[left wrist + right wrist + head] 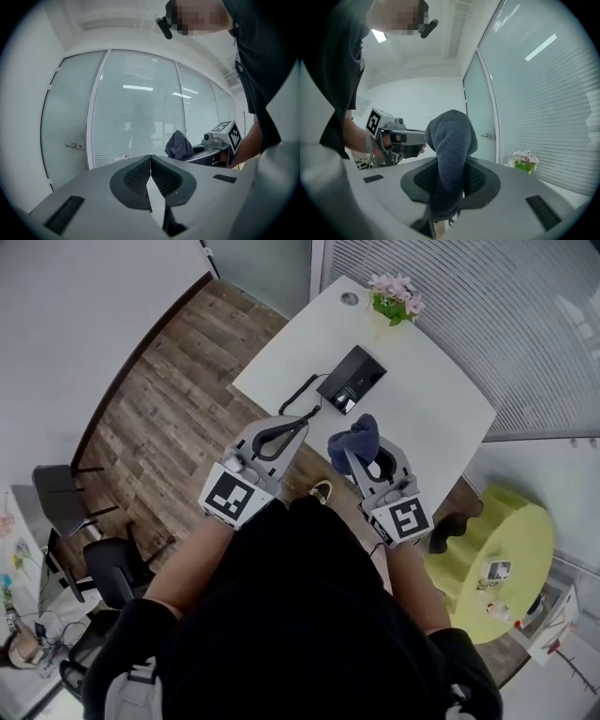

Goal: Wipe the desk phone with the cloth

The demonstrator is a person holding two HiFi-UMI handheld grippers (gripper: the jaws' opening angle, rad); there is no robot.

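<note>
A black desk phone [352,378] with a coiled cord lies on the white desk [441,418], well ahead of both grippers. My right gripper [349,458] is shut on a dark blue-grey cloth [355,440]; the cloth [449,154] bulges up from between the jaws. My left gripper [302,422] is shut with nothing in it, its pads [140,176] pressed together. Both are held up near the person's chest, tilted upward, above the desk's near edge. The phone does not show in either gripper view.
A small pot of pink flowers [396,297] stands at the desk's far end, near a round cable grommet [350,298]. A yellow round seat [497,554] is at the right, dark chairs [89,540] at the left. Frosted glass walls [136,112] enclose the room.
</note>
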